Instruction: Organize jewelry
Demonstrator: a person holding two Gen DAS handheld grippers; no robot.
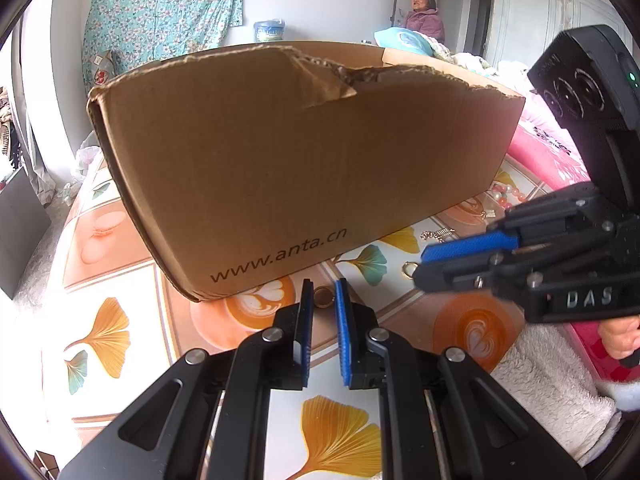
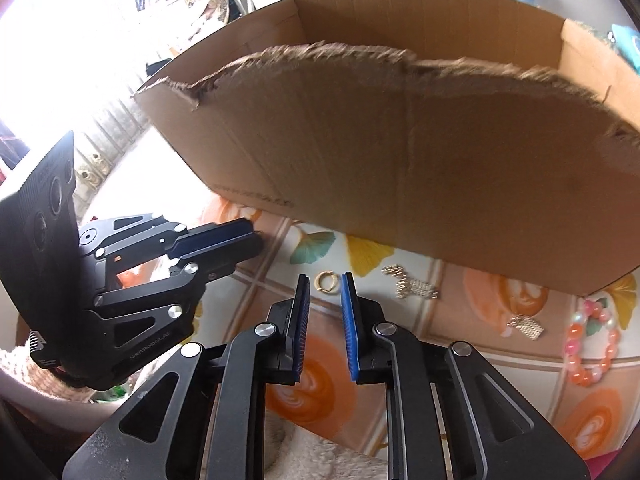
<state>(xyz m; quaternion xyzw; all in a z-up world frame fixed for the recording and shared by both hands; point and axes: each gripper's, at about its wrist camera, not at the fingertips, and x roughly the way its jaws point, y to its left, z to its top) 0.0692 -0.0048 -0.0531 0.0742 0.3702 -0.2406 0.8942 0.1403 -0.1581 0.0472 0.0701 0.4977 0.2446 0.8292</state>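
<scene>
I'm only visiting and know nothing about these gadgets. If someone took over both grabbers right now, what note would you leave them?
Left gripper: jaws narrow, with a gold ring between the tips. It is unclear whether it is pinched.
Right gripper: jaws narrow, with a second ring just ahead of the tips, apparently not gripped.
On the table by the cardboard box: a gold chain piece, another chain piece and a beaded bracelet.
Done: no jewelry is seen in the box, though its floor is hidden.
Left to do: every piece, presumably into the box.

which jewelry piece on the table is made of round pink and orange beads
The beaded bracelet, lying farthest right near the cardboard box; the other pieces are gold metal.
</scene>
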